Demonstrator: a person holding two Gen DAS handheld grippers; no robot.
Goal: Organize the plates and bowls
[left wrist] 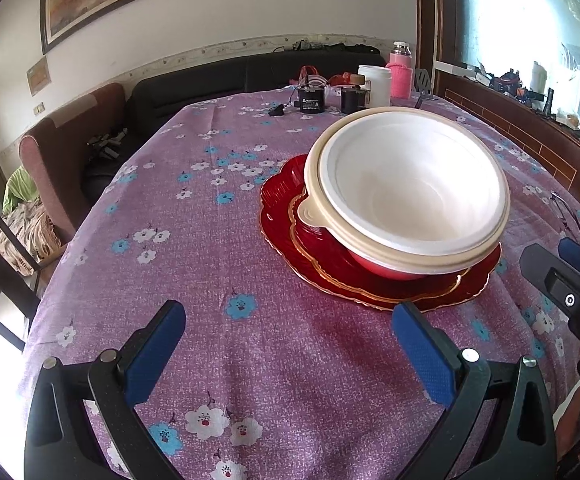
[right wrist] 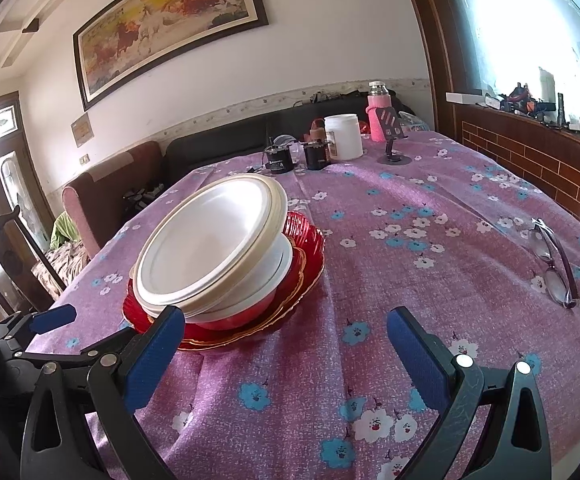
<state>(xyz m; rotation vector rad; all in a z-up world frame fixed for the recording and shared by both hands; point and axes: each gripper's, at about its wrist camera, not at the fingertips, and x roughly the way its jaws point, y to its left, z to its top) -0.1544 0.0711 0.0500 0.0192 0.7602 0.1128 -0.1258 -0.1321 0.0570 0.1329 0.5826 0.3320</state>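
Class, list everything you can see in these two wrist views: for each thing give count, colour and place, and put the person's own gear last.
Tablecloth: one, purple with white and blue flowers, covering the table.
Red plates: two, stacked, mid-table.
Bowls: nested stack on the plates, white and cream above a red one; exact count unclear.
Glasses: one pair, near the table's right edge.
White jar: one, far end.
Pink flask: one, far end.
Black canisters: two, far end.
Phone stand: one, dark, far end.
Painting: one, on the wall.
Left gripper: blue fingers, open.
Right gripper: blue fingers, open.
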